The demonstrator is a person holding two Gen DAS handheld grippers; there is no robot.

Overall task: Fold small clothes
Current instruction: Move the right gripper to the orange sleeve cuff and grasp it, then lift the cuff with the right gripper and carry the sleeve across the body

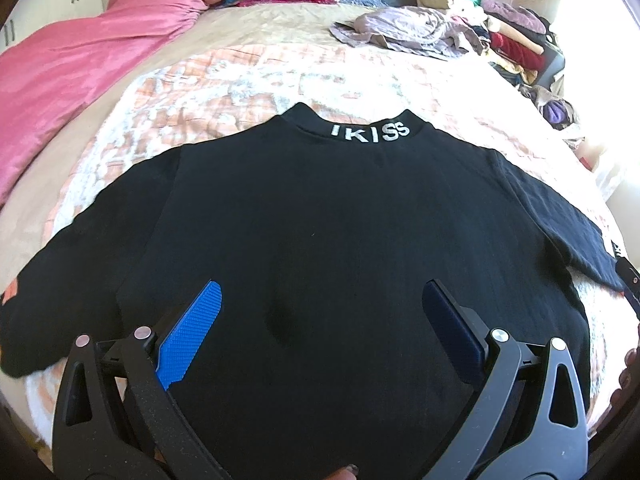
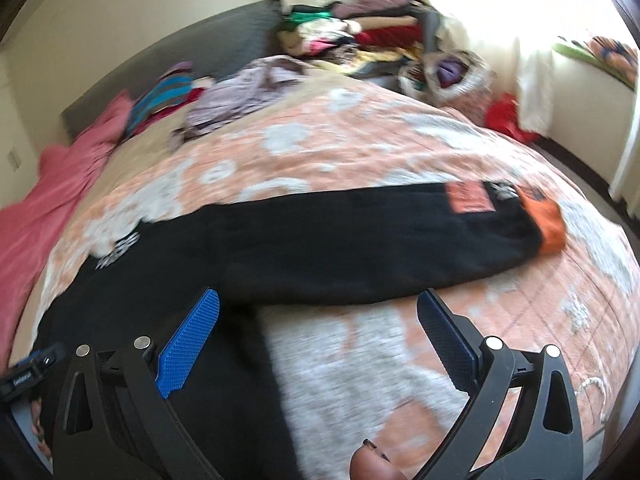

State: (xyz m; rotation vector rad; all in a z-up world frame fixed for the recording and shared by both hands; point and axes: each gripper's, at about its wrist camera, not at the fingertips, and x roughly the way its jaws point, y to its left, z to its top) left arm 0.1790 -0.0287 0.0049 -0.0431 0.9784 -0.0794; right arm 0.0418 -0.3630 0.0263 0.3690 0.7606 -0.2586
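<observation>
— Where's the top lying?

— Flat on the patterned bedspread (image 1: pixel 240 76), near the foot of the bed. It's a black sweatshirt (image 1: pixel 320 220) with white lettering on the collar (image 1: pixel 370 133). The collar points away toward the headboard, the hem toward us, so the body runs up the bed and the sleeves stretch out across it.

— Much room around it?

— Plenty beyond the collar: bare spread up to a crumpled lilac garment (image 1: pixel 400 28) and a heap of clothes (image 1: pixel 504 28) at the far right corner. A pink blanket (image 1: pixel 72 64) lies well off to the left. The right sleeve (image 2: pixel 360 232) reaches close to the bed's right edge, its orange cuff (image 2: pixel 550 222) lying on the spread.

— And the grippers?

— The left gripper (image 1: pixel 320 300) hovers over the lower middle of the body, its jaws spread wide, pinching nothing. The right gripper (image 2: pixel 318 312) sits by the right sleeve's underarm, jaws also wide apart and empty, bare bedspread between them. That view is blurred.
</observation>
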